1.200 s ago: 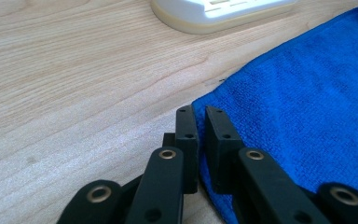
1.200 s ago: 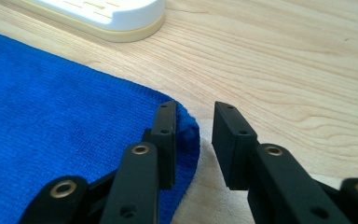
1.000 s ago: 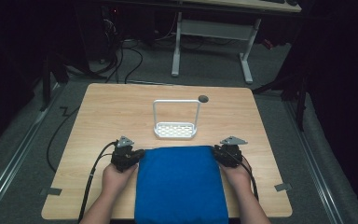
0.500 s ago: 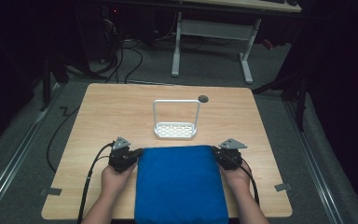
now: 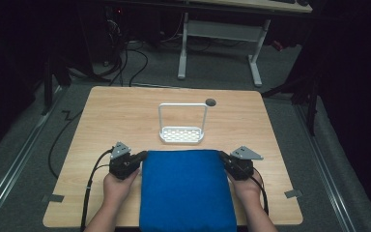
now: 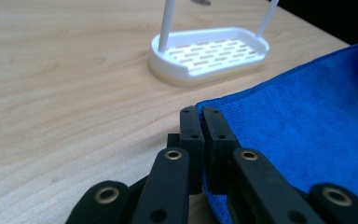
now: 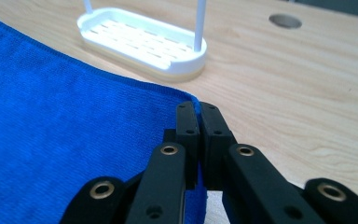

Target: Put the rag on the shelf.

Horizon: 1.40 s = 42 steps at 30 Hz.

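A blue cloth [image 5: 186, 191] lies flat on the near half of the wooden table [image 5: 125, 111] and hangs over its front edge. My left gripper [image 5: 144, 154] is shut on the cloth's far left corner. In the left gripper view the jaws [image 6: 200, 112] stand together with the cloth [image 6: 307, 126] edge pinched between them. My right gripper [image 5: 221, 154] is shut on the far right corner. In the right gripper view [image 7: 198, 106] a sliver of blue cloth [image 7: 65, 130] shows between the closed pads.
A white slotted rack [image 5: 182, 130] with a tall wire hoop stands just beyond the cloth's far edge, also close ahead in both gripper views [image 6: 209, 53] [image 7: 140, 42]. A round hole [image 5: 210, 102] sits in the tabletop behind it. Desk legs and cables lie on the floor beyond.
The right gripper has edged a little to the right at the cloth's corner. The left gripper and the cloth look much the same.
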### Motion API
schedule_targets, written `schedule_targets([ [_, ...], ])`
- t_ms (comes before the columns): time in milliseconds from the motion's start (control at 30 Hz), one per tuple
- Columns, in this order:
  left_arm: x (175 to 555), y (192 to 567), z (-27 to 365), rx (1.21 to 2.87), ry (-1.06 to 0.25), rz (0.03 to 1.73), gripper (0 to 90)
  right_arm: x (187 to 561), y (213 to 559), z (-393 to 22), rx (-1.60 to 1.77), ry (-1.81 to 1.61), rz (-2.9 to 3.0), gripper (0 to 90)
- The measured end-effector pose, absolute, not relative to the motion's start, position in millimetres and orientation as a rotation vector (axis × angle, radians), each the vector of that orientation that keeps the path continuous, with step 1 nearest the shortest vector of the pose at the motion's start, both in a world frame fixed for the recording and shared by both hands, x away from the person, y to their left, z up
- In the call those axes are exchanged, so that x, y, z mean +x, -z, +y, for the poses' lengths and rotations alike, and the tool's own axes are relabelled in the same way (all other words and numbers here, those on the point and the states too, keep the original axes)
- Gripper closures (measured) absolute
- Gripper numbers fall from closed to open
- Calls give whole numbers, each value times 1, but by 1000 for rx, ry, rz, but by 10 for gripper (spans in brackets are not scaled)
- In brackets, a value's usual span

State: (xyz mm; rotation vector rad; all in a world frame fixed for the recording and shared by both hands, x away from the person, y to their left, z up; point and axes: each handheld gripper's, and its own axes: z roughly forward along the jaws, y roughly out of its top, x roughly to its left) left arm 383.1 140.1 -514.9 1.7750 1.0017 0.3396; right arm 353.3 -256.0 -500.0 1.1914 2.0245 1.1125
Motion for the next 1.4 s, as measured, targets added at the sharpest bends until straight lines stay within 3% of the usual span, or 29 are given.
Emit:
schedule_targets([
  [1400,309,403,142,1496,-580,727,878,288,398,-256,911,-1471,1716,884],
])
